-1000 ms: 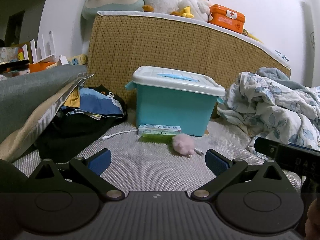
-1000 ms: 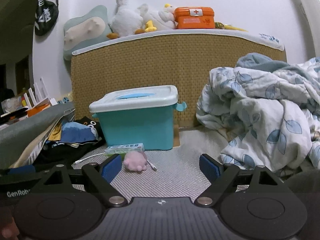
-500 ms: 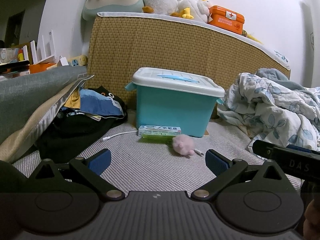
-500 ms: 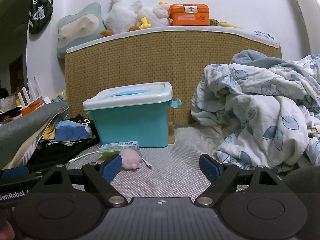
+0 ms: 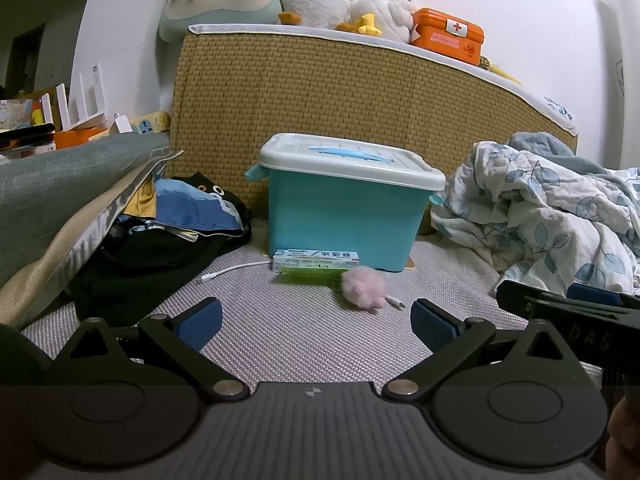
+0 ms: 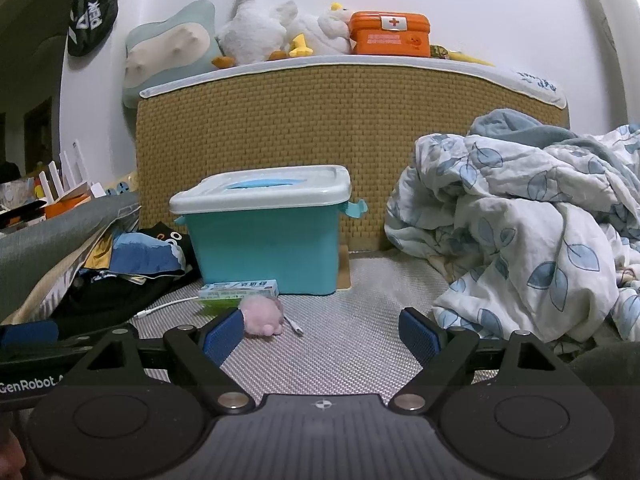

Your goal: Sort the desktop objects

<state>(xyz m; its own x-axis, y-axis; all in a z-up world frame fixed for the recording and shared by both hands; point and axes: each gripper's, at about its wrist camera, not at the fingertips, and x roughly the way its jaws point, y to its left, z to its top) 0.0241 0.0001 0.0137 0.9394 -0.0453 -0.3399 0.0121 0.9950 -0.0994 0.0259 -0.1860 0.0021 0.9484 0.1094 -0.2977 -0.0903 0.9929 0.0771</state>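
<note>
On the woven mat, both tongs released, nothing sorted yet.
We find the pink plush at one o'clock of our left gripper, eleven o'clock of our right gripper; left jaws sit squarer.

A plain white wall rose behind a tall woven tan rattan headboard straight ahead of the jaws. Below them spread a grey woven bed mat, dimly lit.

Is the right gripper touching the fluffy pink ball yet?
Apart. The left wrist view shows the fluffy pink ball on bare mat, no gripper near it.
</note>
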